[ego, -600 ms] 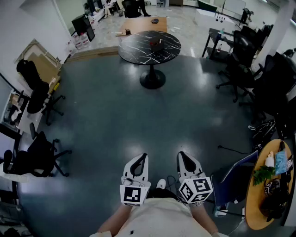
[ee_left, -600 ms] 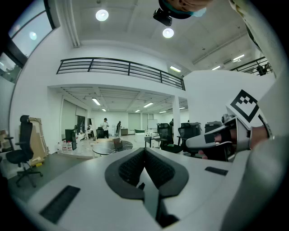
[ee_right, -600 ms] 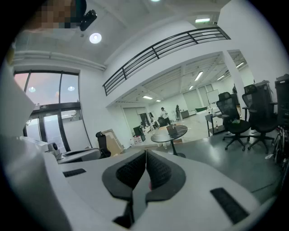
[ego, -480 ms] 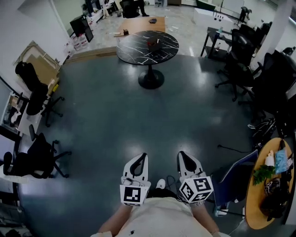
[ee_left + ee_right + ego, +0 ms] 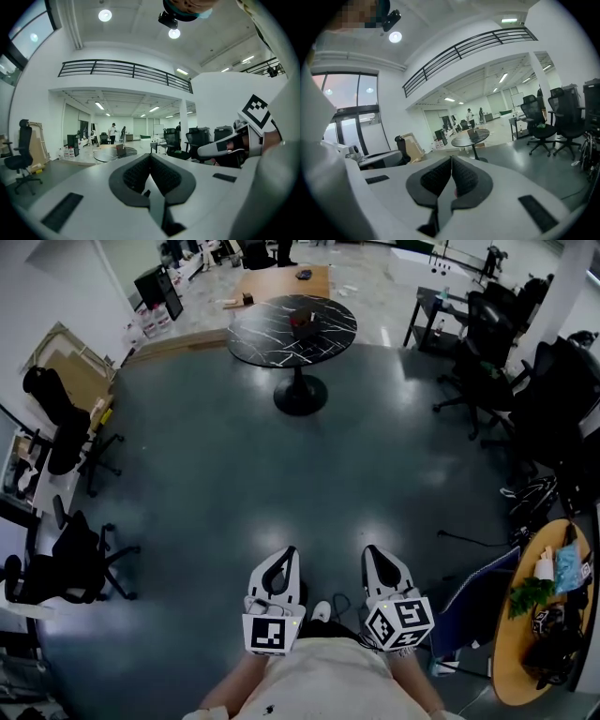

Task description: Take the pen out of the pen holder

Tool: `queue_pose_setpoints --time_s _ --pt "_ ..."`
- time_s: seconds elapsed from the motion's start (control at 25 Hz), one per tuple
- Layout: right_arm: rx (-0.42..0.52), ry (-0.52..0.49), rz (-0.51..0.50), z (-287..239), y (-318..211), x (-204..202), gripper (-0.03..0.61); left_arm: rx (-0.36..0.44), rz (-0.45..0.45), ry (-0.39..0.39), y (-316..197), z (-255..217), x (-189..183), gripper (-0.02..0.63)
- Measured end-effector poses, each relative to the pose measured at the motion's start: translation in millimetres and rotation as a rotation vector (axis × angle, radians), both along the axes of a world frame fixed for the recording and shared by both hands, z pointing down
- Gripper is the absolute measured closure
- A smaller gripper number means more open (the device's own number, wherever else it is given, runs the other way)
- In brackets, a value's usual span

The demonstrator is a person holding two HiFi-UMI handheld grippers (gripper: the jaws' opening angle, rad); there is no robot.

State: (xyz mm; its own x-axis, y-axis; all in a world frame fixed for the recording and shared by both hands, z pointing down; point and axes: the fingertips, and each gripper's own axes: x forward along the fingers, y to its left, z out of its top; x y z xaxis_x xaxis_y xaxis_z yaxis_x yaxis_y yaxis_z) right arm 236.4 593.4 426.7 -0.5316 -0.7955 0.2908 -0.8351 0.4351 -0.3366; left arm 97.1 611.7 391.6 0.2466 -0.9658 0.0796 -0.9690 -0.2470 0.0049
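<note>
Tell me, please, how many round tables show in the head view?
2: a black marble-patterned round table far ahead at top centre, and a wooden round table at the lower right edge, cluttered. More may lie out of frame.

Left hand-held gripper [image 5: 150, 158] (jaws together, empty)

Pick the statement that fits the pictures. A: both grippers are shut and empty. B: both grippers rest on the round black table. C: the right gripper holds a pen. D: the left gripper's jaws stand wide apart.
A: the left gripper and right gripper each show jaws meeting with nothing between, held above the floor, far from the round black table.
</note>
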Motion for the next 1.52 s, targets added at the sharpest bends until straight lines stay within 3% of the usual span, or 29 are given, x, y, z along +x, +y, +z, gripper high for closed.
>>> queue_pose_setpoints --time_s 0.48,1.08,1.52 --pt "-0.023 0.041 0.046 7 -91 -19 0.560 0.007 0.040 0.051 -106 7 -18 0.603" --pt "0.003 0.062 0.069 -12 -228 -110 0.560 0.062 0.115 0.045 -251 -8 -95 0.603" --pt "-0.009 0.056 0.089 -8 -296 -113 0.560 0.051 0.127 0.046 -318 -3 -101 0.603"
